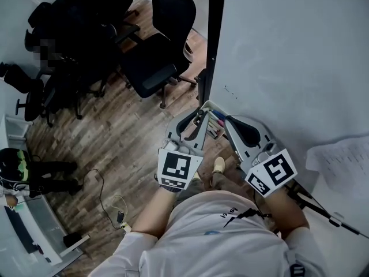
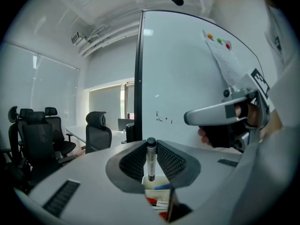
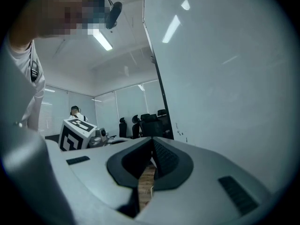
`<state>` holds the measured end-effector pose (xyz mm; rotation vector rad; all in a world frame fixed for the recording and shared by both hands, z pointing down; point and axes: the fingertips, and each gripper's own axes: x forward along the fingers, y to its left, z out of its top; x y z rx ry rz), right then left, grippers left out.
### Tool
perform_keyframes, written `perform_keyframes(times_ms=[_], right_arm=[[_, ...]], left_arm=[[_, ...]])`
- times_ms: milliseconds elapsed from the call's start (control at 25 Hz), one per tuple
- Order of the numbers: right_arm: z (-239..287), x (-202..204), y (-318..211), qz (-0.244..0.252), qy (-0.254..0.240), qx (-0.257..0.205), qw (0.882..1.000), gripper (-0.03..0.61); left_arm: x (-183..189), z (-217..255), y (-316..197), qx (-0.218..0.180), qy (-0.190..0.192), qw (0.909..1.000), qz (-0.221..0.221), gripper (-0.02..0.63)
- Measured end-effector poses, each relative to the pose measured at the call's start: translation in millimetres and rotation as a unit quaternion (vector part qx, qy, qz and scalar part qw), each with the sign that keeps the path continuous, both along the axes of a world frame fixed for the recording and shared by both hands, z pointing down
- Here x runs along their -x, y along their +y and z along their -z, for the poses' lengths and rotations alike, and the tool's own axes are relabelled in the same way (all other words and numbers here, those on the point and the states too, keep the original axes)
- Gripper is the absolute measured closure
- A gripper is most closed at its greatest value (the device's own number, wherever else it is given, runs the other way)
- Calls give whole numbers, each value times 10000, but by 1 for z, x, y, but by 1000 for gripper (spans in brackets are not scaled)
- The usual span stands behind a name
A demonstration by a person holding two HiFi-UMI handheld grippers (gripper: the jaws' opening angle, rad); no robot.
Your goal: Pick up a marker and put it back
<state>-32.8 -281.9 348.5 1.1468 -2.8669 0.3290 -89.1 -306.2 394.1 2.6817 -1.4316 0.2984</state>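
My left gripper (image 1: pixel 202 118) (image 2: pixel 151 143) is shut on a marker (image 2: pixel 151 164) with a black cap and a pale barrel, holding it upright between the pads. Just below it is a white marker holder (image 2: pixel 154 183) (image 1: pixel 217 122) with red and blue markers inside, fixed at the lower edge of the whiteboard (image 1: pixel 288 51). To the right of the holder, my right gripper (image 1: pixel 229 122) (image 3: pixel 152 150) has its jaws together at the tips with nothing between them. Only wooden floor shows through the gap below the tips.
The whiteboard's black frame (image 1: pixel 215 33) runs up the middle of the head view. Black office chairs (image 1: pixel 155 56) stand on the wooden floor to the left. A paper sheet (image 1: pixel 340 160) hangs on the board at the right. Cables (image 1: pixel 109 203) lie on the floor.
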Motion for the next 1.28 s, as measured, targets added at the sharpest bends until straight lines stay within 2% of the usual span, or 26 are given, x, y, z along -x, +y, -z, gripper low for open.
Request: perform_keyframes(times_ms=[160,360,600,880,1040,1280], right_arm=[[-9,-5,0,-41,7,97,9999,564],[-24,-17,-1,-113,36,236,9997,565],[-32,-27,-2,-179,50,315,9993,565],[-37,-30,-6,-209,87,399,9989,565],[-40,-32,-4,-229,118,445,9987,565],[-37,-30,-1,-228,112,474,9986,565]], left_arm=[[-10,-25,-9,-29,-245,9997,-29,537],[-25,-64,-13,-58,-829,9965,-66,537],[-43,-94,-10,-136,-1452,9892,-137,537],[-66,-124,0,-201,-2036,9776,-499,537],[-77,-132,9,-115,-2150,9740,-708,534],[-81,-133,17,88,-1966,9767,-862,516]])
